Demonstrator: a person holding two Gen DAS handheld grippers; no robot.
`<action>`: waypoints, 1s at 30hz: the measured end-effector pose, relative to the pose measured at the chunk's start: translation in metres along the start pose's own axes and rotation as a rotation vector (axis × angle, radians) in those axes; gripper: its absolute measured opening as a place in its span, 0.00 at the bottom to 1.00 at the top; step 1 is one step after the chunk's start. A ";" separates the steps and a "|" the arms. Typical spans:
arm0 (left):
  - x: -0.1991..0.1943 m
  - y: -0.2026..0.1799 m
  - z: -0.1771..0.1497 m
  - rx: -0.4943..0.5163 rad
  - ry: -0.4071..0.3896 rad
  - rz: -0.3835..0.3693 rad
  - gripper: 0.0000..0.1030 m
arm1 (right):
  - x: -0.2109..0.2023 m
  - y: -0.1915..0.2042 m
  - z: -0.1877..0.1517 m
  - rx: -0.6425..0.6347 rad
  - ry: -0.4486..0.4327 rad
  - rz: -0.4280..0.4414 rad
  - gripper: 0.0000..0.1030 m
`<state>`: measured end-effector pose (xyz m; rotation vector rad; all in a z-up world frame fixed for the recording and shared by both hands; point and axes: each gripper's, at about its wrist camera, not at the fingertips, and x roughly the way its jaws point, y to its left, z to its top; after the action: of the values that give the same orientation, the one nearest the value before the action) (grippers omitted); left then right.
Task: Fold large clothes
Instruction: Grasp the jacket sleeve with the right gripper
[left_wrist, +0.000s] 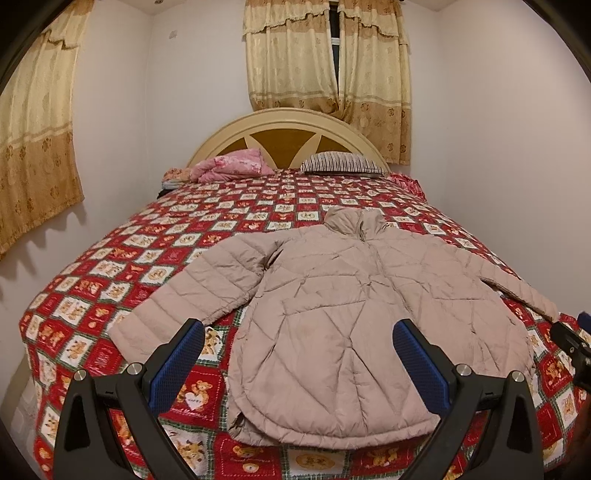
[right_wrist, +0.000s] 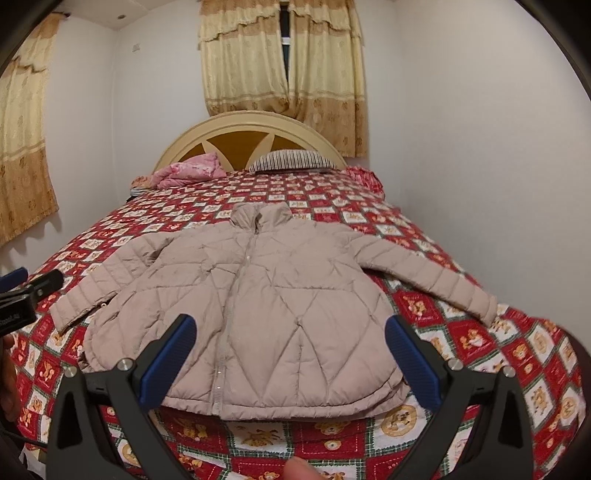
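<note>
A beige quilted puffer jacket (left_wrist: 332, 306) lies flat on the bed, front up, collar toward the headboard, both sleeves spread out. In the right wrist view the same jacket (right_wrist: 258, 302) fills the middle, its zipper line running down the centre. My left gripper (left_wrist: 299, 328) hangs open above the jacket's hem on the left side, nothing between its blue pads. My right gripper (right_wrist: 290, 325) is open too, above the hem on the right half. The other gripper's black tip shows at each view's edge: right gripper (left_wrist: 572, 343), left gripper (right_wrist: 26, 295).
The bed carries a red and white teddy-bear quilt (left_wrist: 110, 280). A pink folded blanket (left_wrist: 232, 166) and a striped pillow (left_wrist: 343, 163) rest by the arched headboard (left_wrist: 284, 125). White walls close both sides. A fingertip (right_wrist: 301, 469) shows at the bottom edge.
</note>
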<state>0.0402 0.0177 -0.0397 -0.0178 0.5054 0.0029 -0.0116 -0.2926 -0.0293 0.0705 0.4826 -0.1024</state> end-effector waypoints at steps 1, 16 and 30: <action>0.007 0.000 -0.001 -0.002 0.009 0.001 0.99 | 0.007 -0.012 0.000 0.015 0.012 -0.006 1.00; 0.136 -0.014 0.023 0.068 0.067 0.027 0.99 | 0.109 -0.190 -0.017 0.377 0.198 -0.279 1.00; 0.243 0.012 0.026 -0.002 0.171 0.121 0.99 | 0.177 -0.307 -0.005 0.510 0.330 -0.511 0.99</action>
<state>0.2658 0.0300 -0.1347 0.0110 0.6772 0.1215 0.1067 -0.6107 -0.1292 0.4695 0.7884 -0.7235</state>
